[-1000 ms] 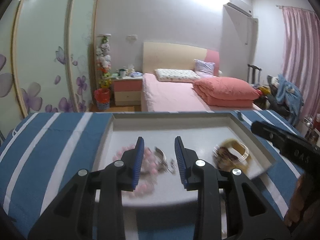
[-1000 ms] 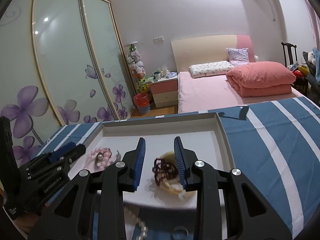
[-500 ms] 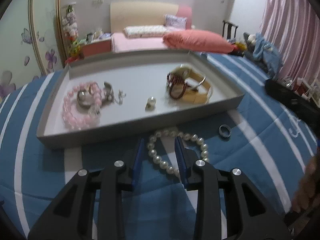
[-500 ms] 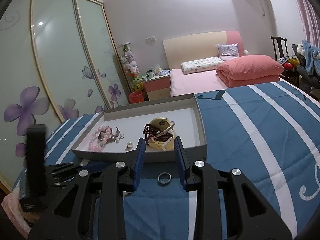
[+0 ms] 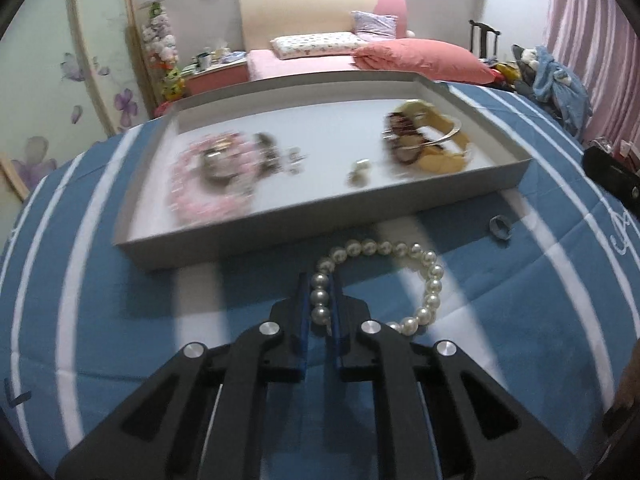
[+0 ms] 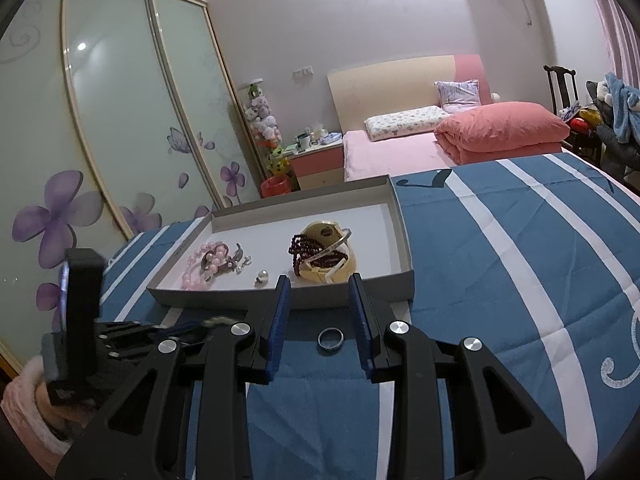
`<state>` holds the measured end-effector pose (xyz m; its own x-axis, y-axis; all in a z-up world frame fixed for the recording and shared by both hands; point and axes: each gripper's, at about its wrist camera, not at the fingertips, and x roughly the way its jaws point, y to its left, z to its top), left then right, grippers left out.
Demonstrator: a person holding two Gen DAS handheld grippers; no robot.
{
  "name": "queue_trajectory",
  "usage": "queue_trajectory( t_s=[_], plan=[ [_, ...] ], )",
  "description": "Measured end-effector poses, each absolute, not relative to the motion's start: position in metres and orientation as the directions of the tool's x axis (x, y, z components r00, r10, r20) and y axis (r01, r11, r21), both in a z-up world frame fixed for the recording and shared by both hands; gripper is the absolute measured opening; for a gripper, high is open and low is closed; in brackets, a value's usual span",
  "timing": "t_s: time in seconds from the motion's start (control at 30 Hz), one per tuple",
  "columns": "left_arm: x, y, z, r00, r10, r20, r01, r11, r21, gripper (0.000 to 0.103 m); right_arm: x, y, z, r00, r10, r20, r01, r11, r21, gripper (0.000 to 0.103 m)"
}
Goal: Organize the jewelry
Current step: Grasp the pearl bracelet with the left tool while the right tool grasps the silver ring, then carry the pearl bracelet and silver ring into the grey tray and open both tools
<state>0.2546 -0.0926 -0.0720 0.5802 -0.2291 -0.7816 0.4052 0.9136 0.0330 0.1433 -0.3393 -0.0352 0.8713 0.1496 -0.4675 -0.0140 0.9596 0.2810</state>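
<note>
Since the earlier frame, the left tongs (image 5: pixel 320 300) have narrowed from a gap above the pearl bracelet (image 5: pixel 428 280) to a close grip on it: three pearls sit pinched between the blue pads, and the remainder of the loop lies on the blue-and-white striped cover (image 5: pixel 120 320) to the right of the tongs. The right tongs (image 6: pixel 322 312) have advanced and now stand wide, one finger on each side of the metal ring (image 6: pixel 331 339), which lies flat on the cover, not touching either pad.

The grey tray (image 6: pixel 280 300) sits just beyond both items. At its left end lies a pink bead bracelet (image 6: pixel 198 268) with small silver pieces beside it. A single pearl item (image 6: pixel 262 276) lies near the middle of the near wall. At the right end, a dark red bead string (image 6: pixel 316 250) rests on a yellow band (image 6: pixel 340 274), with a silver bangle across them. Tray contents are blurred in the left wrist view.
</note>
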Motion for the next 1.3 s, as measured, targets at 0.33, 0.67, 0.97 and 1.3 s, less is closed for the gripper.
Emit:
queue_trajectory(
  t_s=[0.33,0.67,0.97,1.3],
  plan=[
    [0.255,0.004,-0.068,0.618,-0.093,-0.781,0.215,0.975,0.054,0.011,0.155,-0.329,-0.052,0.798,0.141,-0.586,-0.011,0.975,0.22,0.031],
    [0.253,0.011,-0.066,0.615,-0.11,-0.781,0.208,0.978,0.026,0.011,0.186,-0.313,-0.078,0.665,0.08,-0.743,0.006,0.994,0.112,0.031],
    [0.252,0.011,-0.066,0.615,-0.109,-0.781,0.208,0.978,0.027,0.011,0.203,-0.305,-0.08,0.641,0.029,-0.767,-0.008,0.999,0.031,0.023],
    [0.251,0.01,-0.066,0.616,-0.112,-0.78,0.205,0.978,0.022,0.01,0.166,-0.312,-0.075,0.657,0.105,-0.746,-0.018,0.992,0.124,0.023]
  ],
)
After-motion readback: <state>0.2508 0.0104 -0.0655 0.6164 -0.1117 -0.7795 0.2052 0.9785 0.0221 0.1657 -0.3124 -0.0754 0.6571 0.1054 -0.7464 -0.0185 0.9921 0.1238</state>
